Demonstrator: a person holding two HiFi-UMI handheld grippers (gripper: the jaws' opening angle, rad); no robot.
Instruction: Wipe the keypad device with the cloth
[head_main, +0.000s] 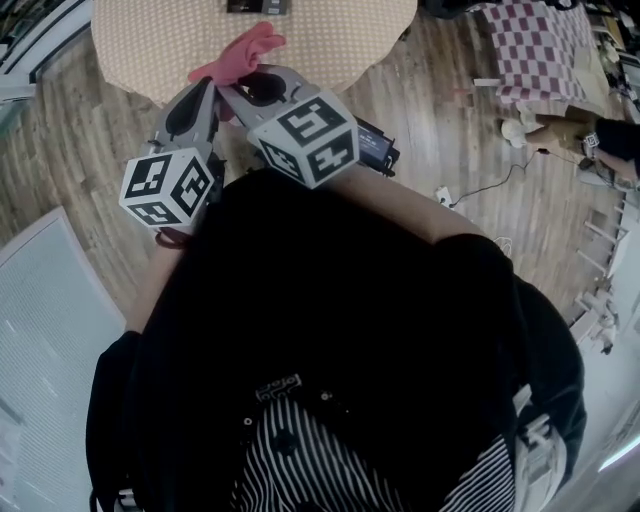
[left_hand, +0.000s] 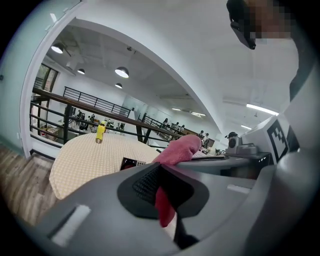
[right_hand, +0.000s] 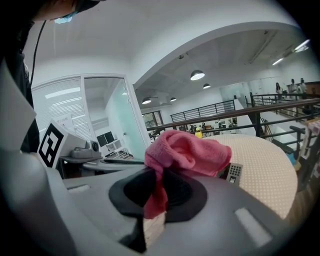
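Round table (left_hand: 82, 162) — keypad device (left_hand: 131, 163), yellow bottle (left_hand: 100, 132)

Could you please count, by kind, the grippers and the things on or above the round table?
Grippers: 2 (left gripper, right gripper)
Pink cloth: 1, clamped in both sets of jaws
Keypad device: 1
Small yellow item: 1
Total: 5

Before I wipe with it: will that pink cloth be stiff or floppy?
Likely floppy: the pink cloth bunches in soft folds beyond the right gripper, a tail drooping between its jaws. Probably grippy, not slippery: its surface looks fuzzy, and the left gripper pinches it too.
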